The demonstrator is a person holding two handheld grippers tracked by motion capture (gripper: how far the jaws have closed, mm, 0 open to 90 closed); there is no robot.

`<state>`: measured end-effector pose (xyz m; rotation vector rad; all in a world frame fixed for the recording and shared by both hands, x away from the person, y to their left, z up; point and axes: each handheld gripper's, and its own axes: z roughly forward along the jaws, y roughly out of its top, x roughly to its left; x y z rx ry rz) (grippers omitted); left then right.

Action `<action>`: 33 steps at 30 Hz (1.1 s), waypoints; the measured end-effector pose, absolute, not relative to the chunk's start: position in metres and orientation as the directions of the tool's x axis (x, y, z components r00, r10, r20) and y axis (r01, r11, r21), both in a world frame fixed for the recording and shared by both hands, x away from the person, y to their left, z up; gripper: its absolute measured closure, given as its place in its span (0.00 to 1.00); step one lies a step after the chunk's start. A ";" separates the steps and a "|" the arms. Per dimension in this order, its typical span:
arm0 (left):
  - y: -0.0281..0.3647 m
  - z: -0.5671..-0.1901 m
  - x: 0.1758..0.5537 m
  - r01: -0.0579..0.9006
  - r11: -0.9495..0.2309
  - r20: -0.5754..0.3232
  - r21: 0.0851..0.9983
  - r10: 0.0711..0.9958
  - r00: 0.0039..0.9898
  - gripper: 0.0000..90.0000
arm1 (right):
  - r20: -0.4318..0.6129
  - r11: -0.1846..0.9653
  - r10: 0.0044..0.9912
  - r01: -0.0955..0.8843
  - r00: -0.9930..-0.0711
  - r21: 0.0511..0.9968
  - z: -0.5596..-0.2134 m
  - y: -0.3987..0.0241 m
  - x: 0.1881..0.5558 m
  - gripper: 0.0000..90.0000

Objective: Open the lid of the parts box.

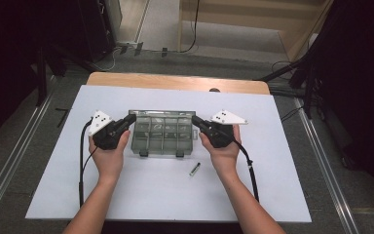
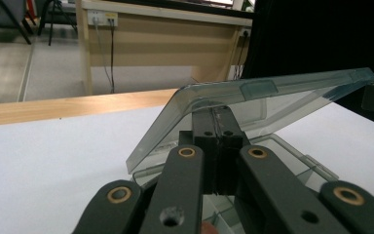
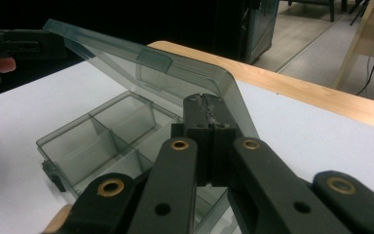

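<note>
I hold one tool in each hand, and both are working on the see-through box (image 1: 162, 132) that sits in the middle of the white table (image 1: 48, 185). My left tool (image 1: 129, 118) is at the box's left side and my right tool (image 1: 195, 119) is at its right side, so the lid (image 2: 253, 105) gets pushed from both ends and lifts evenly. Both tools are squeezed tight with nothing between the jaws; their tips sit under the lid edges and prop it up. In my gripper views the lid is tilted, half open, joined to the box at the far side.

The box is smoky grey plastic, smooth and shiny, with thin walls that split it into small rooms. Two little clasps stick out at its near edge. A small dark stick (image 1: 195, 169) lies on the table just in front of the box, apart from it.
</note>
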<state>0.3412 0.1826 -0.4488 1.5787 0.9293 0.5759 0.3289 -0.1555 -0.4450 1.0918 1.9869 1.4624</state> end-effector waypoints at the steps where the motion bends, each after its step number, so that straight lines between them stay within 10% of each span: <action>1: 0.182 -0.448 0.342 0.252 -0.027 -0.124 0.967 0.817 0.563 1.00 | 0.098 0.131 0.802 0.334 -0.589 0.934 -0.444 -0.155 0.330 1.00; 17: 0.183 -0.442 0.352 0.248 -0.023 -0.122 0.968 0.823 0.554 0.99 | 0.105 0.102 0.820 0.324 -0.563 0.940 -0.441 -0.150 0.340 1.00; 28: 0.198 -0.451 0.347 0.234 -0.054 -0.104 0.971 0.785 0.611 0.62 | 0.105 0.097 0.823 0.322 -0.558 0.942 -0.442 -0.150 0.342 1.00; 33: 0.198 -0.454 0.354 0.255 -0.043 -0.127 0.966 0.782 0.611 0.28 | 0.102 0.099 0.827 0.321 -0.553 0.942 -0.441 -0.149 0.344 1.00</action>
